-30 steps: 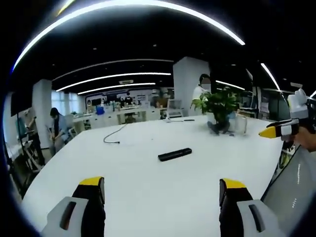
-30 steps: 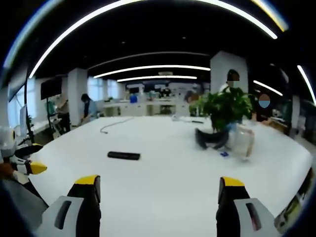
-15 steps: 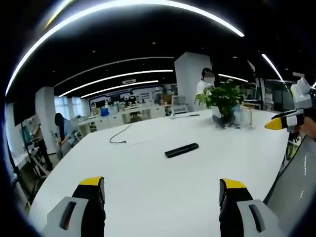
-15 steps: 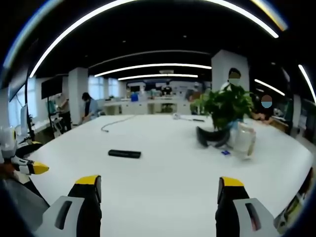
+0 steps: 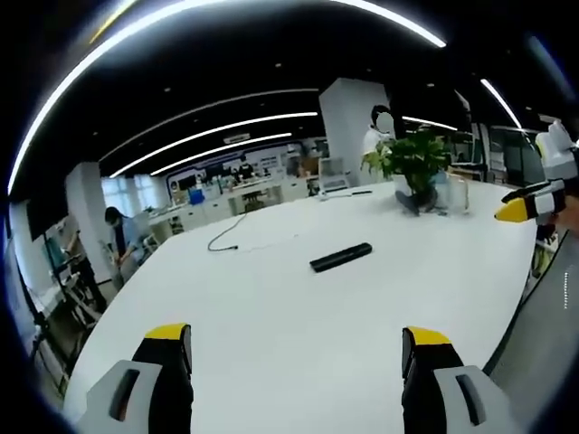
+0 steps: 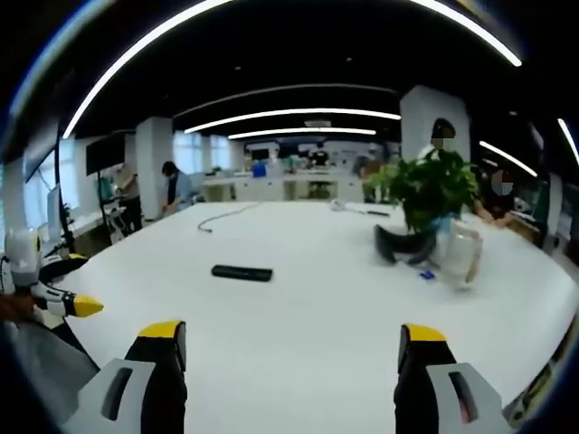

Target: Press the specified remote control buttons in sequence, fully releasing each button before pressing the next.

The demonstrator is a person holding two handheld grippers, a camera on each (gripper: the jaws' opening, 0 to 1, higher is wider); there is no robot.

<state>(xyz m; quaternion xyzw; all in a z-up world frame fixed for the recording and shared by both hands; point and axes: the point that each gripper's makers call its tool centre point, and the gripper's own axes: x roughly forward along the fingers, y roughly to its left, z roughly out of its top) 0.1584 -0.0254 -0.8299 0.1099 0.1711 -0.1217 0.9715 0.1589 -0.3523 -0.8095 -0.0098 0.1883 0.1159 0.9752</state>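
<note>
Approach stage: both grippers (image 5: pixel 296 348) (image 6: pixel 291 348), jaws spread and empty, well short of the remote (image 5: pixel 341 257) (image 6: pixel 242 272); next, reach it.

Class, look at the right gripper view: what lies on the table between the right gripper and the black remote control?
Nothing: in the right gripper view only bare white table lies between the right gripper and the remote control.

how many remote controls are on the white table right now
1. A single black remote control lies flat on the white table, out ahead of both open grippers, with the potted plant farther off. Anything behind the plant would be hidden.
</note>
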